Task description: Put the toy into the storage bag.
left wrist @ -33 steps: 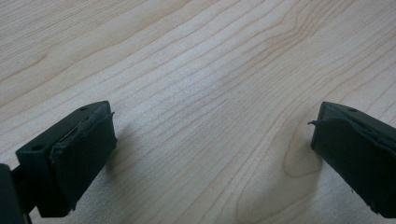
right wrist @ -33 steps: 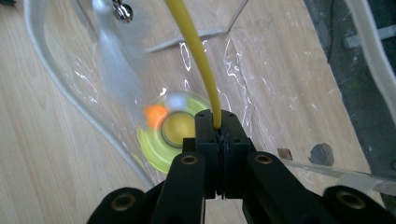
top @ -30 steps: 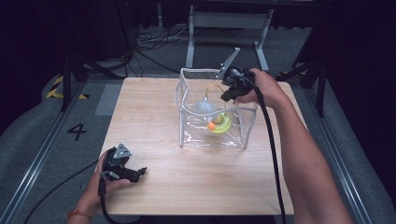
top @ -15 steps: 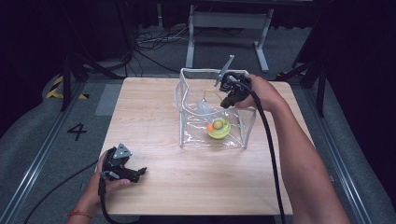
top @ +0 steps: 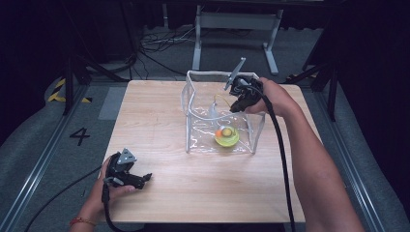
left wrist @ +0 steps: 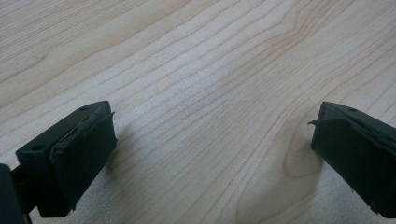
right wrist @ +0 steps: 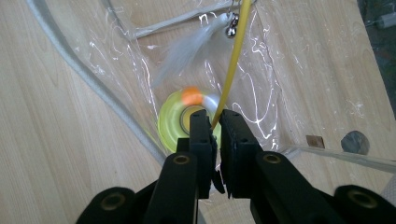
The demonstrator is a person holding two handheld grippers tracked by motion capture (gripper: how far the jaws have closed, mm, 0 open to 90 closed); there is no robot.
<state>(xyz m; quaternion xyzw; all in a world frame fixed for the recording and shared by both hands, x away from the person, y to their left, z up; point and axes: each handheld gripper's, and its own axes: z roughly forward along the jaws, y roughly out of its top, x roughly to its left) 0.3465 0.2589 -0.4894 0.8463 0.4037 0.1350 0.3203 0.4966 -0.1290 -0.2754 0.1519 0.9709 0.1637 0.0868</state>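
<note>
Numeral "4" [top: 80, 136] marked on grey floor left of table.

A light wooden tabletop [top: 159, 121] carries a clear plastic bag [top: 220, 113] with a white frame, standing open toward its far right, well apart from the near-left corner.

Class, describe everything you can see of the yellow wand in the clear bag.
The wand is a thin yellow rod, likely plastic, slightly curved. At its far end hang a white feather and a small silver bell. Its near end sits between the right tongs, whose jaws have just been opening slightly. It hangs inside the clear bag, above a yellow disc.
</note>
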